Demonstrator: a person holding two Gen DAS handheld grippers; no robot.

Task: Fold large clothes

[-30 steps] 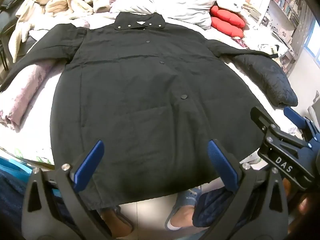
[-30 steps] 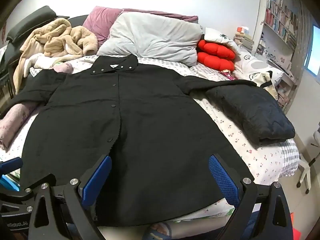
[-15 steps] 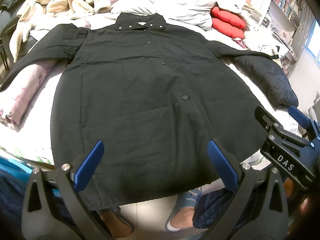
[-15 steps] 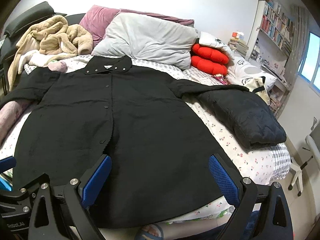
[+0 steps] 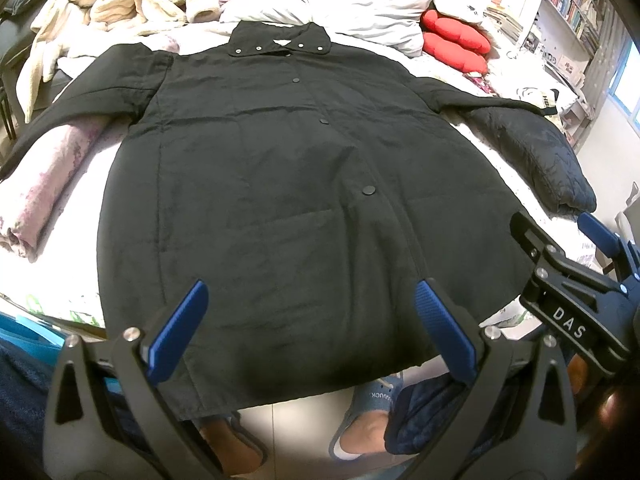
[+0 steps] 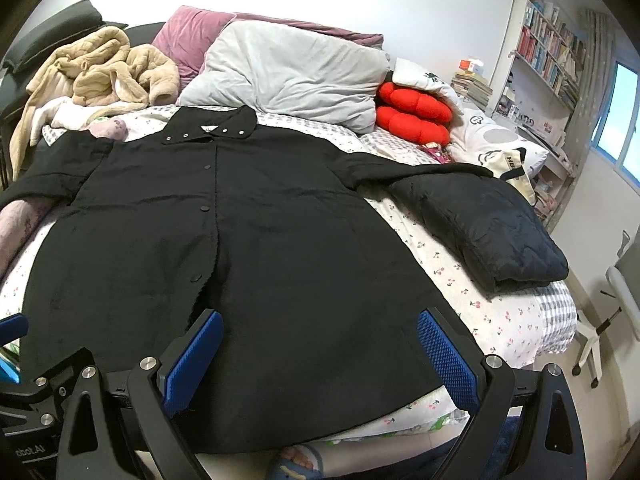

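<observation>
A large black button-front coat (image 5: 288,184) lies spread flat, front up, on the bed, collar at the far end, sleeves out to both sides, hem hanging over the near edge. It also shows in the right wrist view (image 6: 248,248). My left gripper (image 5: 310,328) is open and empty, hovering above the hem. My right gripper (image 6: 316,356) is open and empty above the hem's right part; it also shows at the right of the left wrist view (image 5: 560,240). Neither touches the coat.
A folded black quilted garment (image 6: 492,228) lies on the bed (image 6: 500,312) to the right. Pillows (image 6: 292,76), red cushions (image 6: 412,116) and a beige robe (image 6: 104,72) are at the head. A pink rolled blanket (image 5: 48,184) lies left. My feet (image 5: 360,412) stand below the hem.
Both grippers have risen and tilted slightly, so the coat sits a little lower in both views. The coat has not moved. Both grippers stay open.
</observation>
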